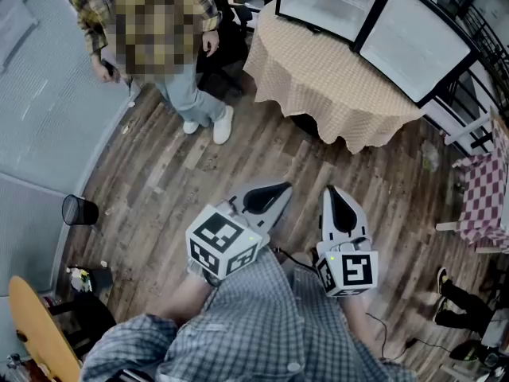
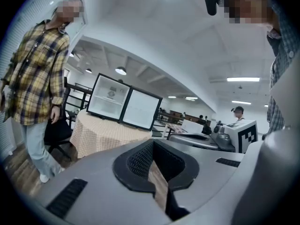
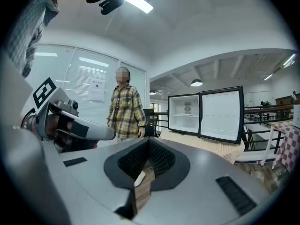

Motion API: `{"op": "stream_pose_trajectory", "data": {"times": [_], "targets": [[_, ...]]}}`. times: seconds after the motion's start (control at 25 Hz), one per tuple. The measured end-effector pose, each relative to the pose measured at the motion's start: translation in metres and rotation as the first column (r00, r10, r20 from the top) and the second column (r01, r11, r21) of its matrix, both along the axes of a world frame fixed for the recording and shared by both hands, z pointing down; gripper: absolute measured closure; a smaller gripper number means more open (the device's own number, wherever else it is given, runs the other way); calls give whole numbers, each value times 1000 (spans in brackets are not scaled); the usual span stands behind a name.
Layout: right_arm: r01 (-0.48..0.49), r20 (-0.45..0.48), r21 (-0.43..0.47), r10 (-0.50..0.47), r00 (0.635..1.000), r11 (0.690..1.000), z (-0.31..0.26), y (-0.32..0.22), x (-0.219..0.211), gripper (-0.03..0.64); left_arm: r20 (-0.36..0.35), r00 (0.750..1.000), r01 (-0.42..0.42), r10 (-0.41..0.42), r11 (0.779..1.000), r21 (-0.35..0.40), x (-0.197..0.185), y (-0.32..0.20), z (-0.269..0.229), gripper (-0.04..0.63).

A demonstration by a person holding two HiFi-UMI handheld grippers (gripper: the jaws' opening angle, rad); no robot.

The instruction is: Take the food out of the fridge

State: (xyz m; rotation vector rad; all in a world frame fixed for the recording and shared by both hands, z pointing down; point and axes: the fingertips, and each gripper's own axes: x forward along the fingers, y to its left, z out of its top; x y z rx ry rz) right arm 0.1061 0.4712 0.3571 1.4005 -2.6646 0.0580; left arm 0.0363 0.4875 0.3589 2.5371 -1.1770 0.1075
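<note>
- Reaching not yet begun: my left gripper [image 1: 282,188] and right gripper [image 1: 334,193] are both closed and empty.
- The fridge [image 1: 318,10] stands open on the table [image 1: 318,86], well apart from me; food inside unclear.
- Next I likely must approach and open the jaws.

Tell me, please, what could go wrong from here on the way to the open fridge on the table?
1. A person stands beside the table, so walking up could end in a bump.
2. The fridge has its door wide open, and it could be knocked.
3. The left gripper and the right gripper are both shut and must open before any grasp.
</note>
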Motion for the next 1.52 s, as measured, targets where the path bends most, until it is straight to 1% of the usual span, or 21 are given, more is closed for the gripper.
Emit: {"op": "stream_pose_trajectory", "data": {"times": [0.48,0.84,1.0,1.16,1.52], "targets": [[-28,-4,-10,28,1000,1000,9,8,-7,607,-7,1000,15,-15,1000,-3,-16,10,8,589],[-25,-19,-39,24,1000,999,18,-8,-7,606,-13,999,46,-46,999,-16,-24,-5,12,589],[-3,-26,-38,2,1000,999,20,-28,-13,606,-13,997,70,-70,997,-24,-29,-22,15,589],[32,-30,-37,-33,999,999,21,-58,-20,606,-6,996,90,-90,996,-27,-31,-50,16,589],[88,-19,-66,-90,996,994,30,-145,-20,606,6,989,151,-151,987,-51,-30,-130,23,589]]}}
